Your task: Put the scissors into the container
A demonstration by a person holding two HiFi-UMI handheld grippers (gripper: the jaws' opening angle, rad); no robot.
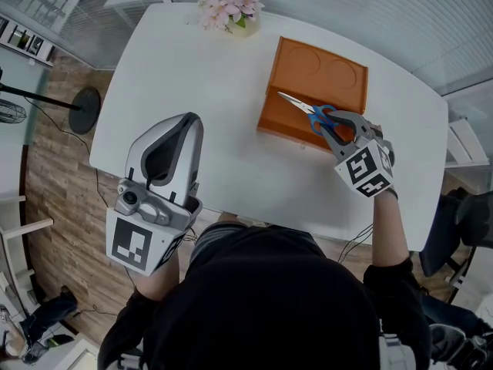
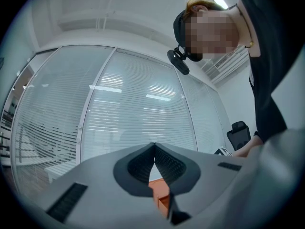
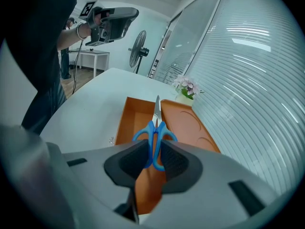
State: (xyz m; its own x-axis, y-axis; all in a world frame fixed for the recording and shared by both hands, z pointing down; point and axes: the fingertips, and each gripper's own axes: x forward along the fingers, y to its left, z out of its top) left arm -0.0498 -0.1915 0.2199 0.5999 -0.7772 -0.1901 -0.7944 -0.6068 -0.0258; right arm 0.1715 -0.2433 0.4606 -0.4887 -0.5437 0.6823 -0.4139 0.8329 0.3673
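The scissors (image 1: pixel 312 114), blue-handled with the blades closed, are clamped by the handles between the jaws of the right gripper (image 1: pixel 333 126). In the right gripper view the ribbed pads press on both sides of the blue loops (image 3: pixel 155 137), and the steel tip points straight ahead at 12 o'clock. In the head view the blades point towards 10 o'clock and lie over the near part of the orange container (image 1: pixel 339 79). Whether they touch it cannot be told.

The container sits on the white table (image 1: pixel 192 75), at about 1 o'clock from the table's middle. It has an open compartment (image 3: pixel 128 118) and, beside it at 3 o'clock, a flat part with two round recesses. A pot of pink flowers (image 1: pixel 229 8) stands at the table's 12 o'clock edge, well apart from the container.

The left gripper (image 1: pixel 187 119) is held off the table at 7 o'clock. Its jaws are together with nothing between them (image 2: pixel 154 149).
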